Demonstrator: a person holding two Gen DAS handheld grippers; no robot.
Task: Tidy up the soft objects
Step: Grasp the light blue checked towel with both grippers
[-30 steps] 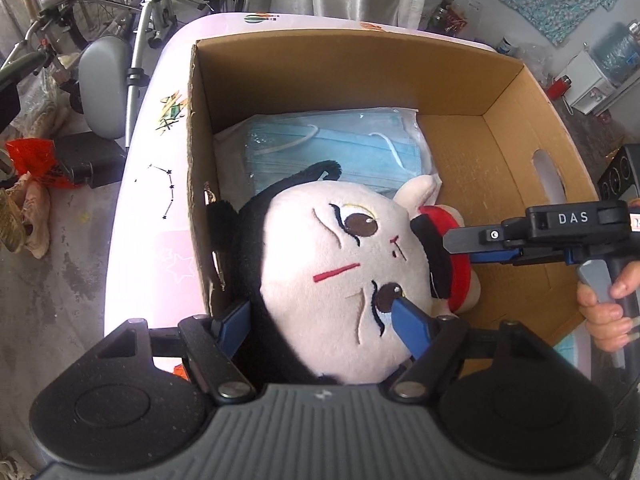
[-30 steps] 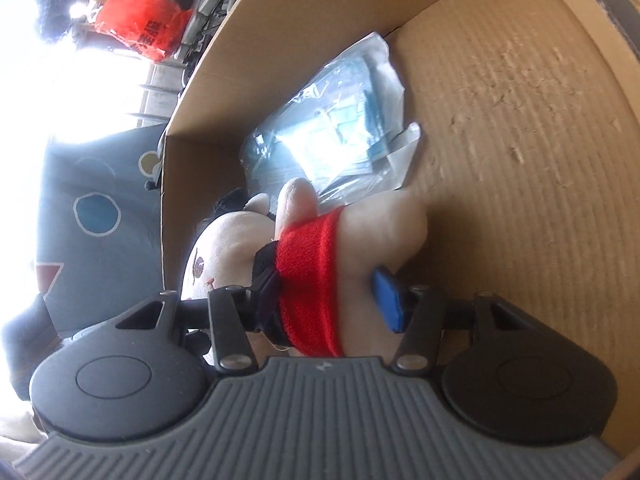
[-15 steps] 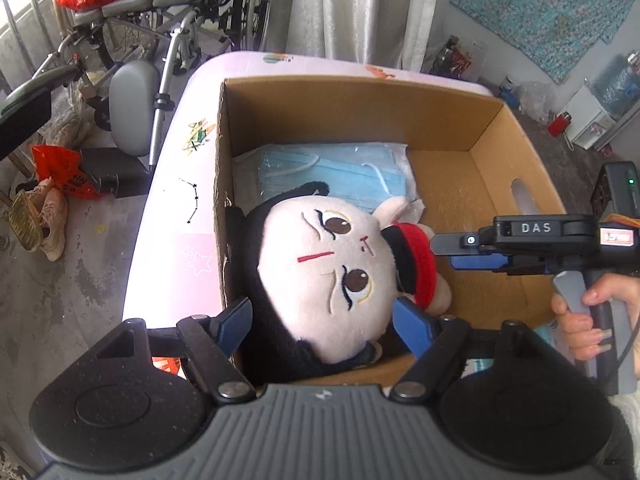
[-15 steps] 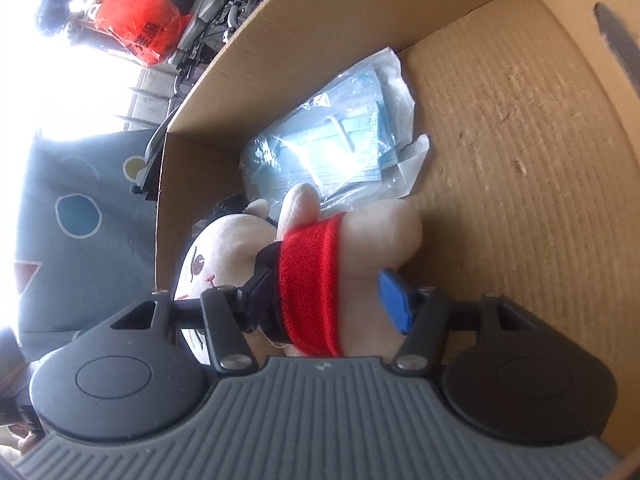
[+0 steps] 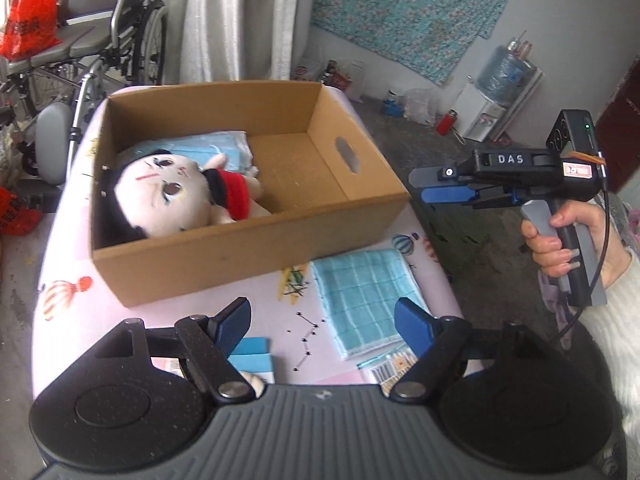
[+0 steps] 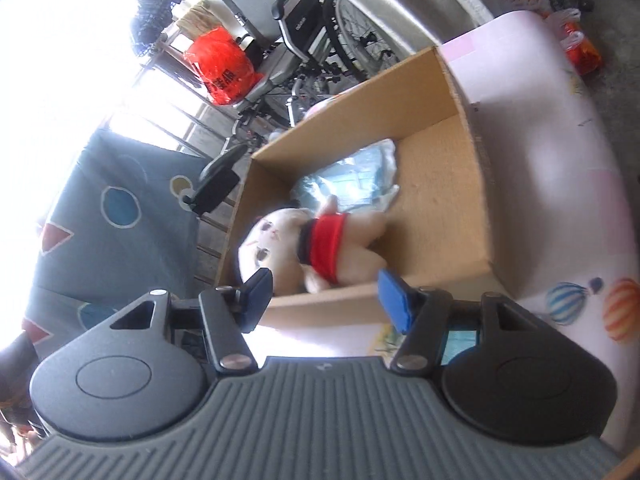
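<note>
Inside the box (image 5: 224, 256) lie the doll (image 5: 176, 196) and mask pack (image 5: 224, 148); the towel (image 5: 360, 300) waits outside, both grippers (image 5: 322, 322) (image 6: 324, 296) spread, empty.

Doll (image 5: 182, 200) in box (image 5: 248, 256), atop masks (image 5: 226, 146).

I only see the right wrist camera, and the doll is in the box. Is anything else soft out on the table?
Observer: Yes, a blue checked towel lies flat on the pink table, just in front of the box.
Operator: Is the other gripper holding it?
Observer: No, the left gripper hovers open near the towel, with nothing between its fingers.
Operator: Is anything else there?
Observer: A small blue-and-white pack lies by that gripper, partly hidden. I cannot tell what it is.
</note>
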